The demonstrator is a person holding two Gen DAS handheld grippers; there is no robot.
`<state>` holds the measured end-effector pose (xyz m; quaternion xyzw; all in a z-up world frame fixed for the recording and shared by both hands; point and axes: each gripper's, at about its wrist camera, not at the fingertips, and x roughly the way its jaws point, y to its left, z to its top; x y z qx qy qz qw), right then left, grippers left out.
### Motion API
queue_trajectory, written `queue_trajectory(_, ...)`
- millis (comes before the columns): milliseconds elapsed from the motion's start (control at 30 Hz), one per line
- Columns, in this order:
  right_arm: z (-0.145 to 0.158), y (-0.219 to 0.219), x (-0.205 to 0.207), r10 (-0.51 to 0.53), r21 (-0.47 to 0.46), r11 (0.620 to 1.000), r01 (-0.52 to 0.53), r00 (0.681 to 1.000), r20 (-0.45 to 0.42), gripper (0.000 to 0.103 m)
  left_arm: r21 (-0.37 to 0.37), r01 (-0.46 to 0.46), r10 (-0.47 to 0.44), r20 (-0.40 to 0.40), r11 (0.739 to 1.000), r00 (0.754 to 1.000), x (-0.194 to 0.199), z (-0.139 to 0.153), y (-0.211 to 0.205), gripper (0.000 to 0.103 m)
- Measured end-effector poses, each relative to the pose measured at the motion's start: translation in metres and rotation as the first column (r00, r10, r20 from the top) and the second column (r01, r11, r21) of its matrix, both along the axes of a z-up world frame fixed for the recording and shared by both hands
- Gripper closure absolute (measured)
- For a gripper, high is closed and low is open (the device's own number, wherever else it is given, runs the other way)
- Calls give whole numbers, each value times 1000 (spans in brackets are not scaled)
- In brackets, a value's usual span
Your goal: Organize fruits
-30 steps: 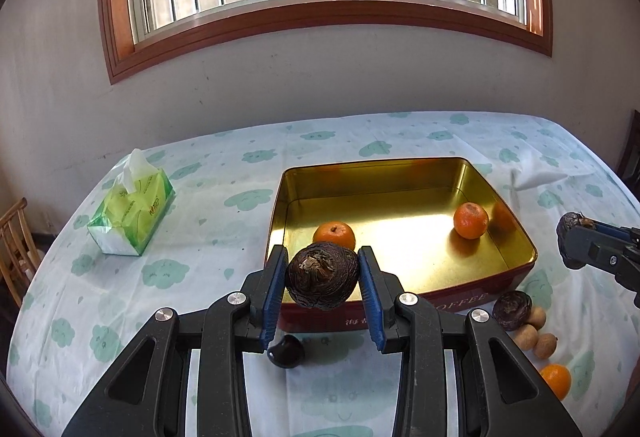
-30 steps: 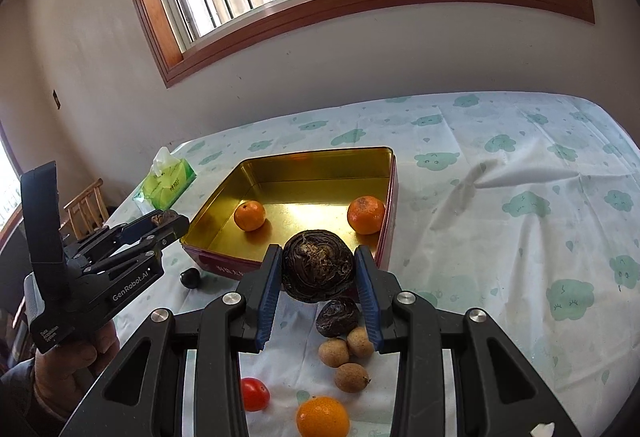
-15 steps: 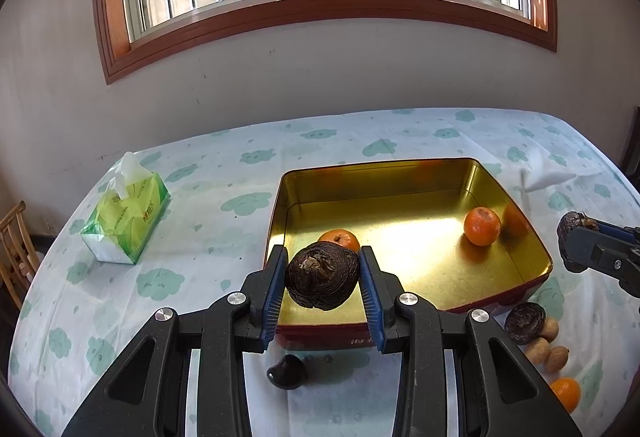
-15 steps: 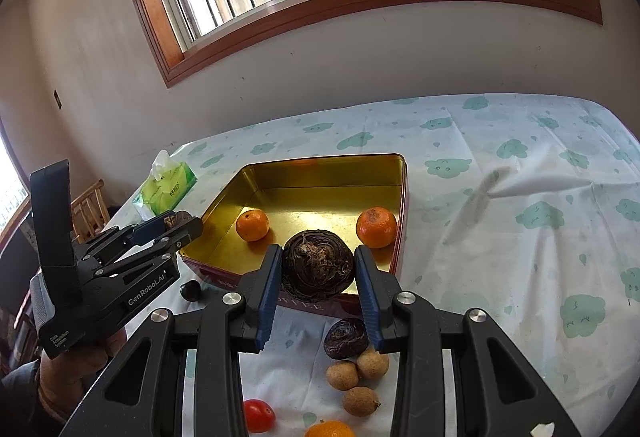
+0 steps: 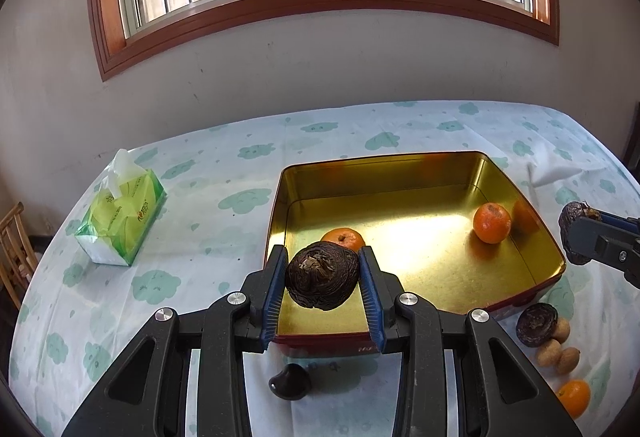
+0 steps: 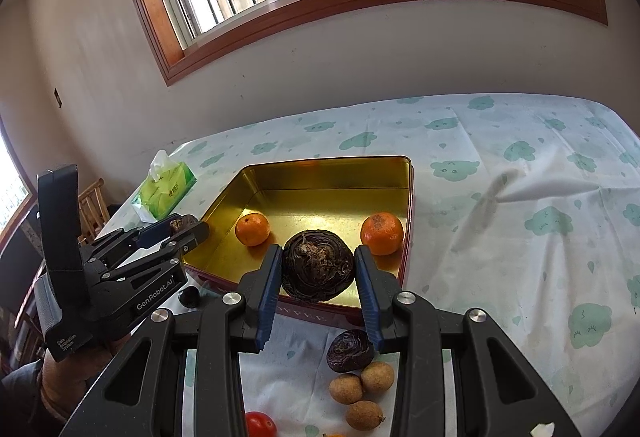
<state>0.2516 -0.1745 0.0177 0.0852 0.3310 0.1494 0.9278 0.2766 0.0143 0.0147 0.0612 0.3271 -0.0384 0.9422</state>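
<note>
In the left wrist view my left gripper (image 5: pixel 322 277) is shut on a dark wrinkled fruit (image 5: pixel 320 273), held over the near rim of the gold tin tray (image 5: pixel 384 157). Two oranges (image 5: pixel 492 223) lie in the tray. The right wrist view shows my right gripper (image 6: pixel 318 269) shut on a second dark wrinkled fruit (image 6: pixel 316 263), hanging above the tray's (image 6: pixel 328 161) near edge. Each gripper shows in the other's view: the right gripper (image 5: pixel 576 237) at the right edge, the left gripper (image 6: pixel 188 229) at the left, held by a hand.
Loose fruit lies on the cloth in front of the tray: a dark wrinkled fruit (image 6: pixel 350 351), three longans (image 6: pixel 360 389), a red tomato (image 6: pixel 260 423), an orange (image 5: pixel 574 397) and a small dark fruit (image 5: pixel 290 381). A green tissue box (image 5: pixel 122 221) stands left. A wooden chair (image 5: pixel 14 249) is beyond the table's left edge.
My left gripper has carried its fruit forward, from short of the tray to over its near rim. The right gripper has edged slightly closer to the tray, still gripping its fruit.
</note>
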Motion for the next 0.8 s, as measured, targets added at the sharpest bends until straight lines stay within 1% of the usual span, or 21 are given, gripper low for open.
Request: queue_trajectory(800, -13, 6, 20, -5, -2, 1000, 5, 1000, -27, 70, -7, -2, 2, -28, 1000, 1000, 20, -11, 5, 66)
